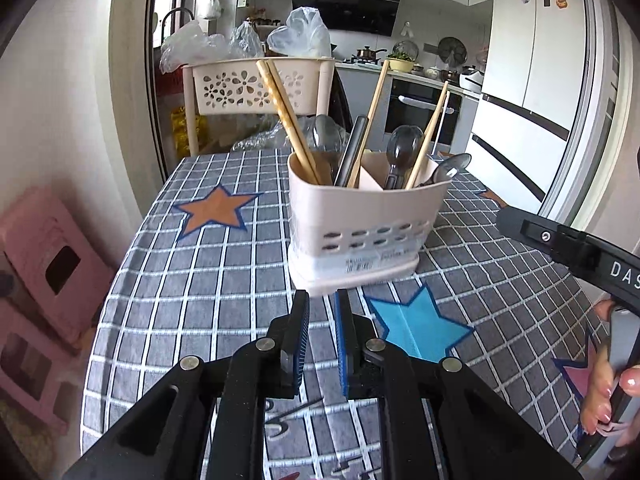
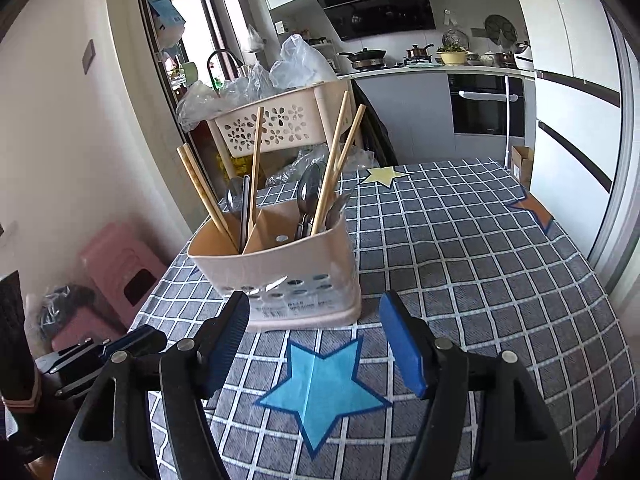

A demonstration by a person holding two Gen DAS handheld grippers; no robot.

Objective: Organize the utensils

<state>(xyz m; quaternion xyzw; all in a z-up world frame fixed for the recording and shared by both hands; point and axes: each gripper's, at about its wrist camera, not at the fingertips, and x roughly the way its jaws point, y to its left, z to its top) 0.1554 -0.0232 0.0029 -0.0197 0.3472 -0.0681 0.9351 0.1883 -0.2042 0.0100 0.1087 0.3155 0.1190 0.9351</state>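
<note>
Fingers of the left gripper (image 1: 322, 300) are standing nearly together, a narrow slit showing between the blue pads, with nothing between them. Fingers of the right gripper (image 2: 314, 312) are standing wide apart, also with nothing clamped.

Utensil holder (image 1: 366, 226), a beige plastic caddy with a perforated lower band and a barcode label, is standing upright on the desk (image 1: 208, 280), which is wearing a grey checked cloth. Seen from the left wrist, the holder is lying just beyond the fingertips at about 1 o'clock, clear of both pads. Seen from the right wrist, the holder is lying at about 11 o'clock from the gap; the left-hand pad is overlapping its lower corner in the picture, though whether it is touching cannot be told.

Chopsticks (image 1: 286, 120) are leaning out of the left-hand compartment beside a dark flat handle (image 1: 352, 152); spoons (image 1: 402, 152) and further chopsticks are standing in the right-hand compartment.

Blue paper star (image 2: 320, 388) is lying on the cloth below the right fingers' gap at 6 o'clock. An orange star (image 1: 214, 212) is lying at 9 o'clock from the holder in the left view.

A hand (image 1: 608, 392) is gripping the right tool's handle at 4 o'clock in the left view.
</note>
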